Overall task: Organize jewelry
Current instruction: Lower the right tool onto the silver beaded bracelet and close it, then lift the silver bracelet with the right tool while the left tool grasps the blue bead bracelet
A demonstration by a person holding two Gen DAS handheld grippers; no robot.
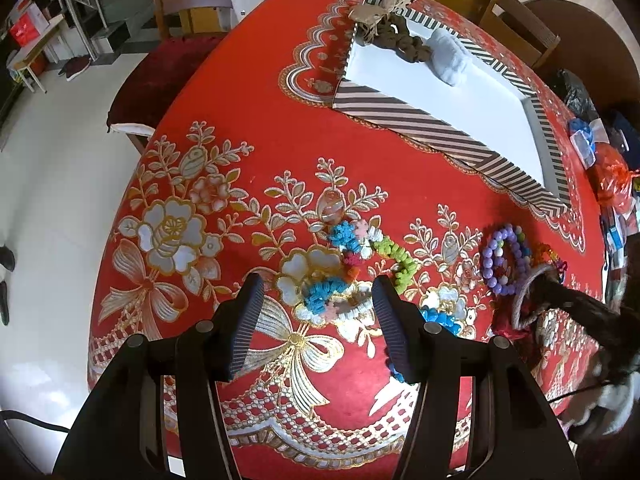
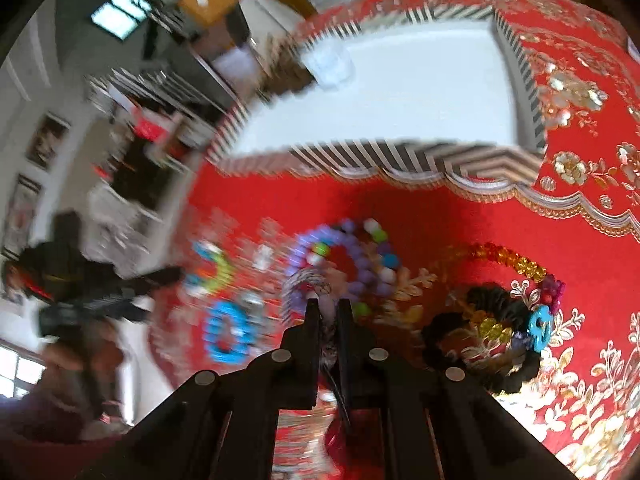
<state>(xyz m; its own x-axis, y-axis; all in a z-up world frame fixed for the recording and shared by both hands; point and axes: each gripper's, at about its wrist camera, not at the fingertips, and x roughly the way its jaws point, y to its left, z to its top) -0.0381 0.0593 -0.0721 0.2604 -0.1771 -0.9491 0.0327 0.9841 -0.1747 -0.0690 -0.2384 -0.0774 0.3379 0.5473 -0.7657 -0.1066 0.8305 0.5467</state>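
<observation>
Left wrist view shows your left gripper (image 1: 318, 312) with jaws spread wide and nothing between the pads, hanging steeply over the knotted blue-and-white bracelet (image 1: 328, 300) on the red tablecloth (image 1: 248, 160). The striped box (image 1: 440, 104) is the landmark: that bracelet and the multicolour knotted one (image 1: 372, 252) lie on the near side of it, well apart from its front wall, and the purple bead bracelet (image 1: 506, 260) lies near its right front corner.

Risks, as judged:
- Your right gripper (image 2: 328, 308) has its jaws pressed almost together on a thin grey-white ring bracelet (image 1: 528, 296), near the purple beads. The hold is at the very tips; a quick swing toward the box could shake the ring loose.
- The ring sits just beside the purple bead bracelet and a red tassel (image 1: 506, 328); lifting may snag and drag them.
- The right wrist view is smeared, so whether the ring is seated squarely cannot be told.
- A brown twisted piece (image 1: 400, 40) and a pale blue pad (image 1: 450, 56) already occupy the box's far end; drop clear of them.

Pose: your right gripper slants down toward the cloth, short of the box's front wall.
</observation>
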